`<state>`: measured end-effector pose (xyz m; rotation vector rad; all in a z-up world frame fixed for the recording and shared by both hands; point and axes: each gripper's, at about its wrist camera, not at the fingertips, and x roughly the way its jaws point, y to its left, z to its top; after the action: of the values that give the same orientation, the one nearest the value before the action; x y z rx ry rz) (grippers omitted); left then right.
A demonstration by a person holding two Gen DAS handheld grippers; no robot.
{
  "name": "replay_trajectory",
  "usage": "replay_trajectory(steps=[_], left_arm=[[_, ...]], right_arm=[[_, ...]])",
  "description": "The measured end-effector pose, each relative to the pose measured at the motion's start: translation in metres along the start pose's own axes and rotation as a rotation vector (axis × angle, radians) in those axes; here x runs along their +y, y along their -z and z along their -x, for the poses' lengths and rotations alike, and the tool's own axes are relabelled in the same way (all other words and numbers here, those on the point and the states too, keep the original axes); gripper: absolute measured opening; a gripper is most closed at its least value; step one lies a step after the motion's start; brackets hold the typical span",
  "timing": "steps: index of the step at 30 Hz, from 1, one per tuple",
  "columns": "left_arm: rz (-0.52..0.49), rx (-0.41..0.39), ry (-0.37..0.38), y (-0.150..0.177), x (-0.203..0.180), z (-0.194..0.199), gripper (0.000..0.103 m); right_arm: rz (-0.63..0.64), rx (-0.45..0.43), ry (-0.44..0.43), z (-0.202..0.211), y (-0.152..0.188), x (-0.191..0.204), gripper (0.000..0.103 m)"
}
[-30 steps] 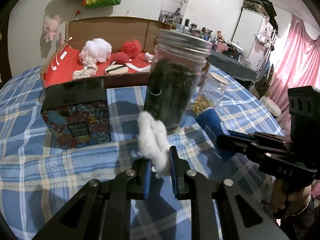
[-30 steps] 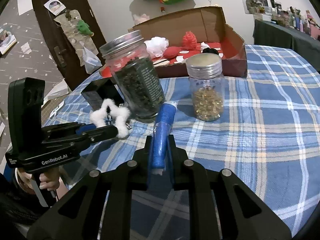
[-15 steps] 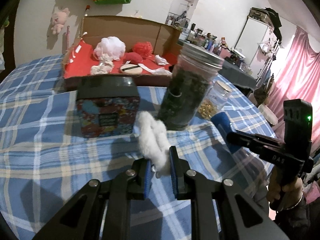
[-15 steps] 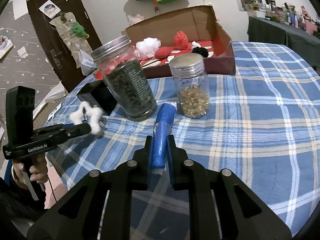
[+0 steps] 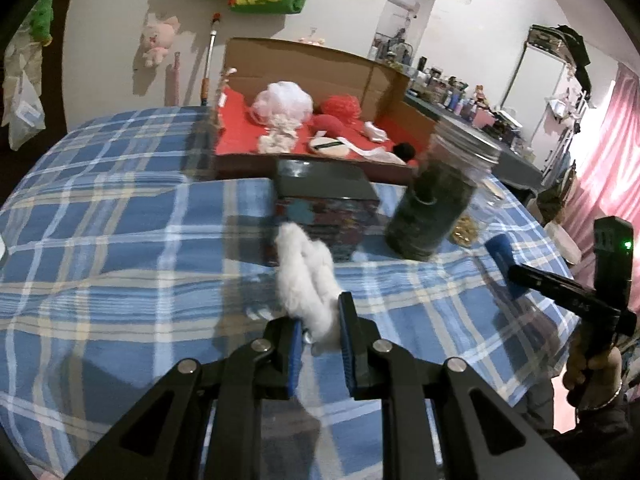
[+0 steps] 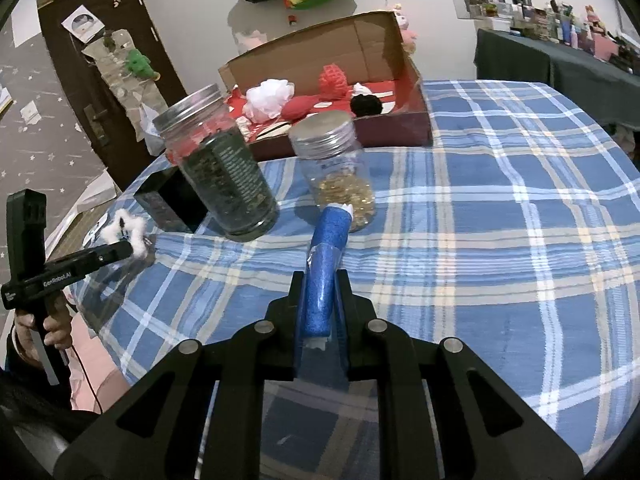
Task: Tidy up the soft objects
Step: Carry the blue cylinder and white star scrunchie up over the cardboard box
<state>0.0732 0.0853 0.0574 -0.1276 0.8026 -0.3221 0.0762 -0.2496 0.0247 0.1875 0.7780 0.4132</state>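
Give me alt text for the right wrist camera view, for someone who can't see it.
The right gripper is shut on a blue glittery roll held over a blue plaid tablecloth. Ahead stand two metal-lidded jars, the dark jar and the gold-filled jar, with an open cardboard box of soft items behind. At left, the left gripper holds a white fluffy piece.

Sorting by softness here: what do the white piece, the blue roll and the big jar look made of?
White piece: fluffy plush or faux fur, matte, fuzzy edges. Blue roll: probably foam or sponge, grainy surface under what looks like a clear wrap. Big jar: rigid clear glass or plastic, I cannot tell which, with a ribbed metal-looking lid.
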Motion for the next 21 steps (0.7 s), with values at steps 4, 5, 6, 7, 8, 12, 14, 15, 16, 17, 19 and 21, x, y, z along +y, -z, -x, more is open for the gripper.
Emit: replay_trajectory(steps=[4, 5, 6, 7, 8, 12, 14, 15, 16, 17, 19, 21], left_arm=[[0.019, 0.008, -0.015, -0.002, 0.013, 0.001, 0.017], [0.025, 0.011, -0.019, -0.003, 0.018, 0.000, 0.017], [0.027, 0.012, -0.028, -0.004, 0.021, 0.000, 0.017], [0.029, 0.014, -0.036, -0.004, 0.024, 0.000, 0.017], [0.033, 0.015, -0.042, -0.004, 0.027, 0.000, 0.018], [0.037, 0.019, -0.064, -0.009, 0.038, -0.002, 0.017], [0.026, 0.025, -0.080, -0.013, 0.042, -0.005, 0.017], [0.021, 0.023, -0.088, -0.015, 0.044, -0.006, 0.018], [0.013, 0.025, -0.093, -0.017, 0.046, -0.008, 0.018], [0.003, 0.026, -0.095, -0.019, 0.049, -0.010, 0.018], [-0.019, 0.025, -0.102, -0.024, 0.052, -0.014, 0.018], [-0.042, 0.021, -0.097, -0.029, 0.056, -0.017, 0.018]], right_arm=[[-0.009, 0.007, 0.019, 0.001, -0.002, -0.006, 0.013], [-0.013, 0.008, 0.021, 0.002, -0.002, -0.008, 0.013], [-0.019, 0.009, 0.022, 0.002, -0.002, -0.010, 0.013], [-0.025, 0.010, 0.027, 0.003, -0.003, -0.013, 0.013], [-0.029, 0.010, 0.031, 0.004, -0.004, -0.015, 0.013], [-0.050, 0.018, 0.040, 0.002, -0.010, -0.024, 0.013], [-0.050, 0.020, 0.042, 0.001, -0.013, -0.027, 0.013], [-0.050, 0.019, 0.043, 0.000, -0.015, -0.030, 0.013], [-0.049, 0.021, 0.044, -0.001, -0.017, -0.031, 0.013], [-0.043, 0.021, 0.041, -0.002, -0.020, -0.033, 0.013], [-0.024, 0.017, 0.048, -0.004, -0.025, -0.035, 0.013], [-0.017, 0.021, 0.052, -0.007, -0.031, -0.039, 0.013]])
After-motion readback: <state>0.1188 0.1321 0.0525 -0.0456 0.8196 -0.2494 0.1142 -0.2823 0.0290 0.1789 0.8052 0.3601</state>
